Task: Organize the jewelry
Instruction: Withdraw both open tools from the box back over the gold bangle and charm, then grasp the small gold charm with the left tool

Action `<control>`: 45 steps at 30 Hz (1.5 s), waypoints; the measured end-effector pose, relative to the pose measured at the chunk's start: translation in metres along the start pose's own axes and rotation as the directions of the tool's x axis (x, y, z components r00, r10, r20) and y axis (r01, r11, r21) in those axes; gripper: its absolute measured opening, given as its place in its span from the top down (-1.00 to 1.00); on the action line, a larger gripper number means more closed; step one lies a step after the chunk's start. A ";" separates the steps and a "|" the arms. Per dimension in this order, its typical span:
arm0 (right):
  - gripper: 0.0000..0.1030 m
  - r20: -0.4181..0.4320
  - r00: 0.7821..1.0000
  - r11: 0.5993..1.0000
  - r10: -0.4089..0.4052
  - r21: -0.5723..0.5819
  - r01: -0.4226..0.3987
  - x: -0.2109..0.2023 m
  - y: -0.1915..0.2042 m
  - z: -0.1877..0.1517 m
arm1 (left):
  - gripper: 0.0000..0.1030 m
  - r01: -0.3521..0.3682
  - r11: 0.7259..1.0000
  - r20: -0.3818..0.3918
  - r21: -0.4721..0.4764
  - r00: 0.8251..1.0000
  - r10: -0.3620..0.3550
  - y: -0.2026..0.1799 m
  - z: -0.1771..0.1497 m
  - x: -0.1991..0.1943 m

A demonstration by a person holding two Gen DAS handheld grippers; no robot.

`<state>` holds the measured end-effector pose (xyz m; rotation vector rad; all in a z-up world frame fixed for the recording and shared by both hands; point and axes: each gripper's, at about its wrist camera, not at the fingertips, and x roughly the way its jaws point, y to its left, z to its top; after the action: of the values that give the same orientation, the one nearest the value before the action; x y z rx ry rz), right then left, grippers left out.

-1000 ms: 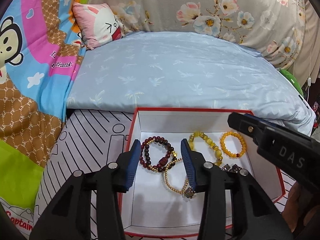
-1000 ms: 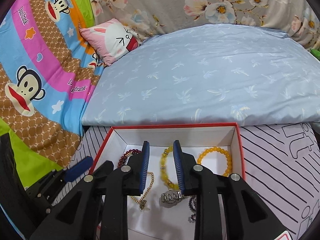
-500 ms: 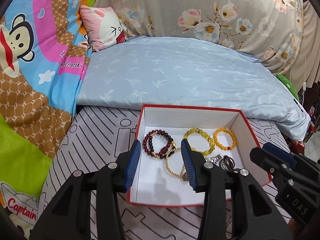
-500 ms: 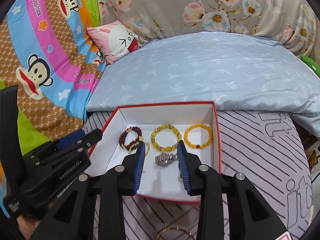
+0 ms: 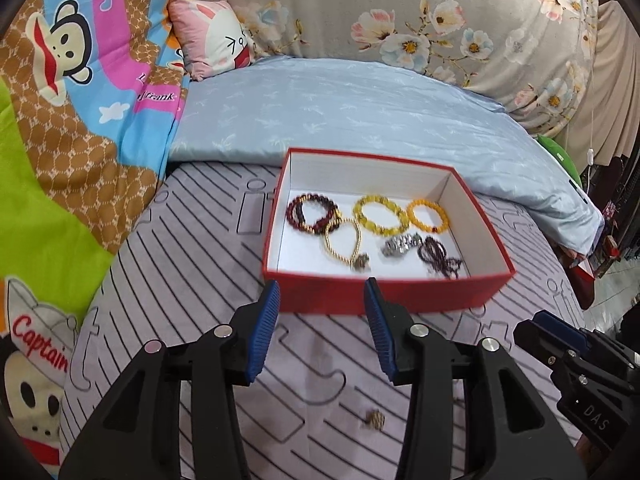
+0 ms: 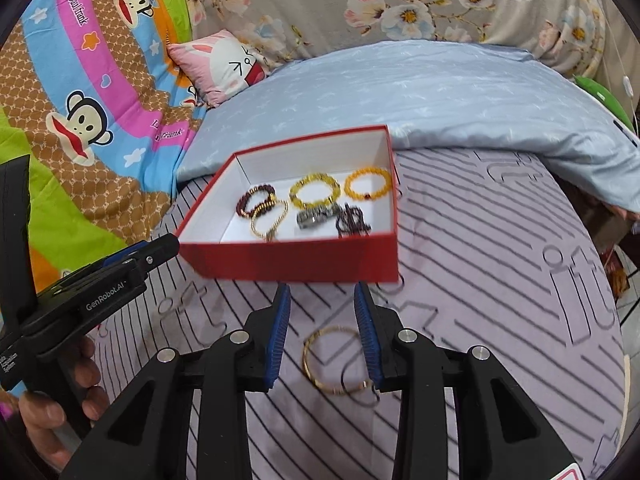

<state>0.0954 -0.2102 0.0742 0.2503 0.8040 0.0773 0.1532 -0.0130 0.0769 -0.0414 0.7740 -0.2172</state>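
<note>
A red box (image 5: 384, 298) with a white inside stands on the striped sheet and holds several bracelets: a dark red bead one (image 5: 310, 213), a gold chain (image 5: 343, 245), a yellow bead one (image 5: 380, 214), an orange one (image 5: 428, 215), a silver piece (image 5: 400, 245). The box also shows in the right wrist view (image 6: 296, 260). My left gripper (image 5: 322, 328) is open and empty in front of the box. My right gripper (image 6: 322, 330) is open and empty above a thin gold bangle (image 6: 328, 360) on the sheet. A small brass trinket (image 5: 374, 420) lies below the left gripper.
A pale blue quilt (image 5: 360, 112) lies behind the box. A pink bunny pillow (image 5: 212, 40) and a monkey-print blanket (image 5: 80, 100) are at the back left. The bed edge drops off at the right (image 6: 616, 280).
Both grippers have pulled back from inside the box to the sheet in front of it. The gold bangle and the trinket have come into view. The jewelry in the box has not moved.
</note>
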 end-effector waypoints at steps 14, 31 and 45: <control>0.36 -0.079 0.997 0.999 -0.013 0.048 0.017 -0.010 -0.018 -0.062 | 0.16 0.050 0.999 -0.119 0.018 0.992 -0.047 -0.026 -0.073 0.001; 0.35 -0.099 0.995 0.998 -0.022 0.052 0.028 -0.003 -0.019 -0.068 | 0.69 0.015 0.999 -0.136 0.051 0.991 -0.008 -0.033 -0.092 0.021; -0.05 -0.110 0.992 0.998 -0.061 -0.005 0.061 0.026 -0.009 -0.058 | 0.73 0.031 0.999 -0.112 0.038 0.993 -0.026 -0.012 -0.097 0.014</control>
<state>0.0713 -0.2038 0.0147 0.2213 0.9211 0.0339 0.0926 -0.0239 -0.0009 -0.0025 0.8802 -0.2636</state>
